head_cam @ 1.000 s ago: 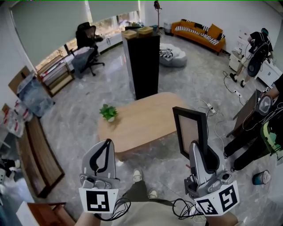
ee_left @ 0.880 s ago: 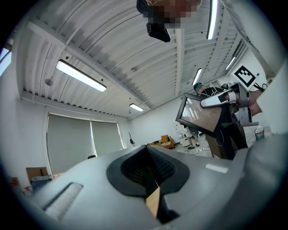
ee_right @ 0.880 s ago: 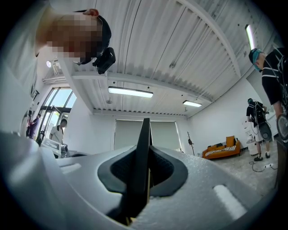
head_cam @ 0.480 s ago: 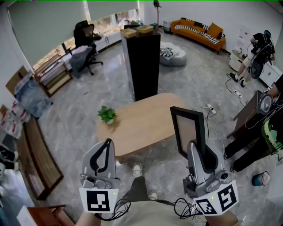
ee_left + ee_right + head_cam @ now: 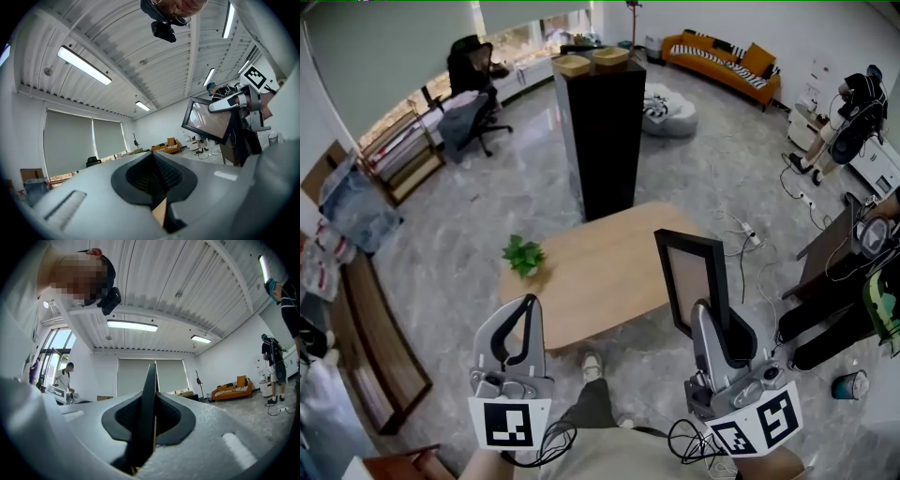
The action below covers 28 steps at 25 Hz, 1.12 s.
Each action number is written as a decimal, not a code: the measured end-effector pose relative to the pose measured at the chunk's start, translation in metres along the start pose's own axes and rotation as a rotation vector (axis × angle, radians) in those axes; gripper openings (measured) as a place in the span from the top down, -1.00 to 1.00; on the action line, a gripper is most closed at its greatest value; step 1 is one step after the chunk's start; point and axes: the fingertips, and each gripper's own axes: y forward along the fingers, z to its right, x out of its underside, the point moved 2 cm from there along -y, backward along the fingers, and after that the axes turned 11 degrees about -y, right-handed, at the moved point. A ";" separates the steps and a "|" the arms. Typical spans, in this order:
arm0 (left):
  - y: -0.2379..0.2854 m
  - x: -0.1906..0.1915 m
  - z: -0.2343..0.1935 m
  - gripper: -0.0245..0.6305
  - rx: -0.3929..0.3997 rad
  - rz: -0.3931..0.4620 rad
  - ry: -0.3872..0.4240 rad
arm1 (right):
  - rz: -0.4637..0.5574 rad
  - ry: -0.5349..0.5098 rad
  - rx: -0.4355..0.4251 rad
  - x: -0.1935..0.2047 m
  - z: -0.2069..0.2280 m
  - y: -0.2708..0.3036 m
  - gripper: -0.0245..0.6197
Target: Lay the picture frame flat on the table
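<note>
Frame stands upright in my right gripper, whose jaws are clamped on its lower edge; in the right gripper view the dark frame runs edge-on between the pads, which press it from both sides. From the head view the frame shows against the right end of the table, its lower part hanging past the near edge over the floor, so it is not lying on the wood. My left gripper hovers off the table's near edge with its jaws together and nothing between them (its own view shows the pads meeting along one line). A plant sits at the table's left edge, well apart from the frame
</note>
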 end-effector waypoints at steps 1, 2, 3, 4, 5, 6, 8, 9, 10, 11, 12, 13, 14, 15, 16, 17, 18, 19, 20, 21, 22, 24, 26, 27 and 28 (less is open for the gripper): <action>0.008 0.002 -0.007 0.86 0.003 -0.005 0.002 | -0.005 0.000 0.001 0.003 0.001 0.010 0.74; 0.016 0.005 -0.013 0.86 0.006 -0.010 -0.001 | -0.011 0.000 0.004 0.006 0.002 0.020 0.74; 0.024 0.006 -0.020 0.86 0.008 -0.011 -0.008 | -0.016 0.001 0.007 0.009 0.004 0.030 0.74; 0.032 0.007 -0.027 0.86 0.011 -0.009 -0.013 | -0.022 0.002 0.009 0.011 0.005 0.041 0.74; 0.040 0.009 -0.033 0.86 0.017 -0.010 -0.013 | -0.026 0.003 0.012 0.012 0.007 0.051 0.74; 0.049 0.010 -0.039 0.86 0.024 -0.014 -0.010 | -0.031 0.002 0.015 0.014 0.009 0.061 0.74; 0.066 0.014 -0.051 0.86 0.036 -0.019 -0.014 | -0.039 -0.002 0.020 0.017 0.012 0.081 0.74; 0.074 0.015 -0.058 0.86 0.042 -0.018 -0.018 | -0.042 -0.004 0.022 0.019 0.012 0.091 0.74; 0.082 0.015 -0.064 0.86 0.050 -0.019 -0.017 | -0.045 -0.008 0.023 0.020 0.013 0.101 0.74; 0.090 0.016 -0.070 0.86 0.059 -0.023 -0.010 | -0.047 -0.011 0.025 0.021 0.013 0.110 0.74; 0.097 0.018 -0.075 0.86 0.068 -0.030 -0.001 | -0.048 -0.013 0.027 0.022 0.014 0.119 0.74; 0.103 0.020 -0.079 0.86 0.075 -0.034 0.002 | -0.047 -0.015 0.029 0.023 0.014 0.126 0.74; 0.110 0.022 -0.082 0.86 0.079 -0.033 -0.003 | -0.046 -0.015 0.031 0.024 0.015 0.133 0.74; 0.116 0.023 -0.086 0.86 0.082 -0.032 -0.009 | -0.045 -0.015 0.035 0.026 0.017 0.139 0.74; 0.121 0.024 -0.089 0.86 0.087 -0.033 -0.007 | -0.045 -0.013 0.039 0.027 0.018 0.145 0.74; 0.125 0.026 -0.092 0.86 0.094 -0.038 0.005 | -0.046 -0.010 0.044 0.029 0.019 0.150 0.74; 0.129 0.028 -0.095 0.86 0.103 -0.043 0.026 | -0.049 -0.008 0.048 0.032 0.019 0.154 0.74; 0.132 0.030 -0.098 0.86 0.110 -0.049 0.045 | -0.053 -0.006 0.050 0.035 0.019 0.158 0.74; 0.135 0.033 -0.101 0.86 0.113 -0.054 0.050 | -0.058 -0.005 0.050 0.038 0.020 0.161 0.74; 0.137 0.035 -0.103 0.86 0.110 -0.056 0.041 | -0.062 -0.005 0.049 0.040 0.021 0.163 0.74; 0.140 0.037 -0.104 0.86 0.107 -0.058 0.030 | -0.066 -0.004 0.047 0.042 0.023 0.166 0.74; 0.146 0.039 -0.105 0.86 0.099 -0.057 0.011 | -0.070 -0.001 0.046 0.046 0.028 0.170 0.74; 0.153 0.040 -0.106 0.86 0.087 -0.062 -0.004 | -0.071 0.003 0.045 0.049 0.035 0.175 0.74; 0.156 0.040 -0.105 0.86 0.081 -0.064 -0.007 | -0.071 0.007 0.043 0.050 0.039 0.177 0.74; 0.160 0.040 -0.104 0.86 0.075 -0.064 -0.006 | -0.071 0.012 0.040 0.052 0.044 0.180 0.74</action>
